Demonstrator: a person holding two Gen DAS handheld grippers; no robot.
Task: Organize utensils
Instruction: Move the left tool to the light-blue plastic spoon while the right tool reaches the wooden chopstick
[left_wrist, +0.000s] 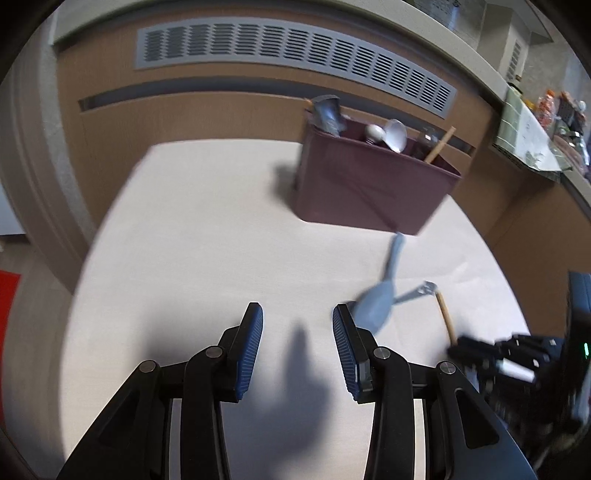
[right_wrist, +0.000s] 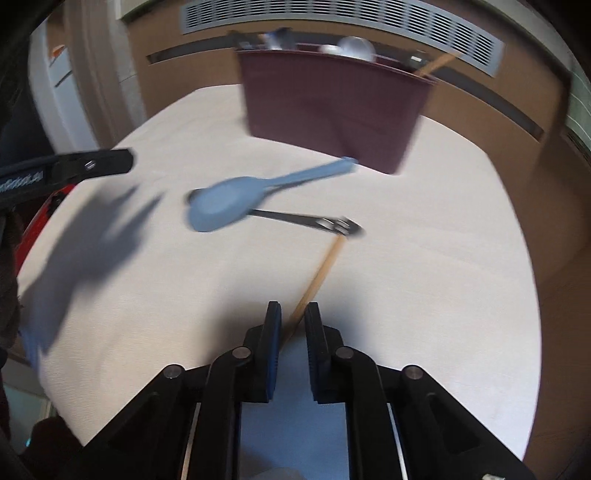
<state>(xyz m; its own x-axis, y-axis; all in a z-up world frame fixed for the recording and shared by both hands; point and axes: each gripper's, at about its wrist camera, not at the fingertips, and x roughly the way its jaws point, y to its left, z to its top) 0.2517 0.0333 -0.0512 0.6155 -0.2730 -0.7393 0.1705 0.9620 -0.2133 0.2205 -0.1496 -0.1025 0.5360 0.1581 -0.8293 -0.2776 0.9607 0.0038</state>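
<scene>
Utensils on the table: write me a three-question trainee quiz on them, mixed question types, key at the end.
1. True or false: the blue spoon stands inside the maroon box.
2. What lies between the right gripper fingers?
A. wooden stick
B. fork
C. nothing
3. Fill in: the left gripper is ____ with nothing between its fingers.

Key: 1 false, it lies on the table; 2 A; 3 open.

A white cloth-covered table (left_wrist: 192, 236) stands before a brown wall panel (left_wrist: 221, 103) that carries a long grey slatted vent (left_wrist: 295, 55). To the far right, a counter (left_wrist: 532, 144) holds blurred, colourful clutter. A red patch (left_wrist: 7, 295) shows low on the left.
</scene>
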